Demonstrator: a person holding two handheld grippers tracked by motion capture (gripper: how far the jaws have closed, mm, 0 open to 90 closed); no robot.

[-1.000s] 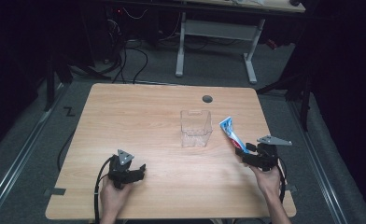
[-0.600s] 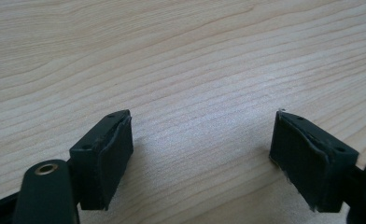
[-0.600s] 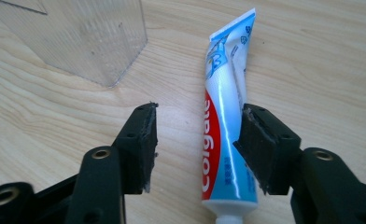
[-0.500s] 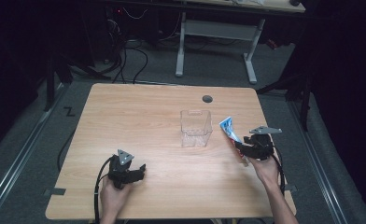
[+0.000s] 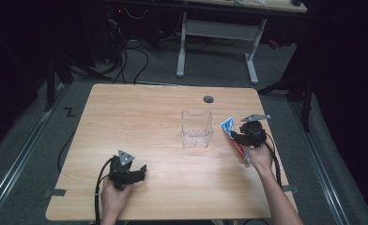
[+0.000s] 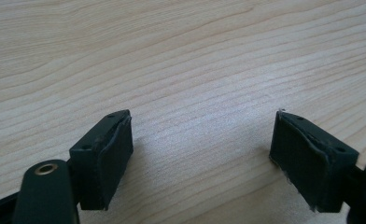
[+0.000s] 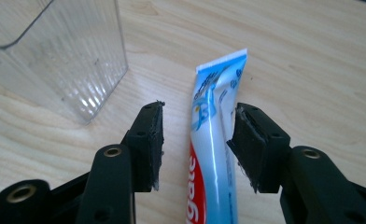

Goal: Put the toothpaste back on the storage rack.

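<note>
black rubber pads on the right tool (image 7: 200, 116): about half open, jaws just been closing, with the red, white and blue toothpaste tube (image 7: 214, 154) lying flat between them on the pale wooden tabletop (image 7: 312, 56). no grip yet: bare wood visible between one pad and the tube; other pad at the tube's edge, touching or not, hard to tell.

likely trouble from here:
- closing off-centre, so shoving the tube sideways across the wood instead of pinching it.
- pinching the soft flat body up near the crimped end, so sagging, or sliding out, on the lift.
- pad tips digging into the tabletop and scraping.
- clipping the clear ribbed plastic container (image 7: 69, 60), upright and open-topped just beside the tube on the side toward the tabletop's middle; light-looking, probably easy to knock or tip with a swung jaw or the tube's tail.

edges and room, from the high view: right tool (image 5: 238, 137) near the right edge of the tabletop, tube's cap end pointing back toward the near right corner, so little margin there for a pushed or dropped tube. plenty of open wood on the far side and across the middle. round dark cable hole (image 5: 208, 99) beyond the container, apart from it.

left tool (image 6: 202, 140): jaws wide apart, nothing between them, low over bare wood near the front left, well apart from tube and container.
</note>
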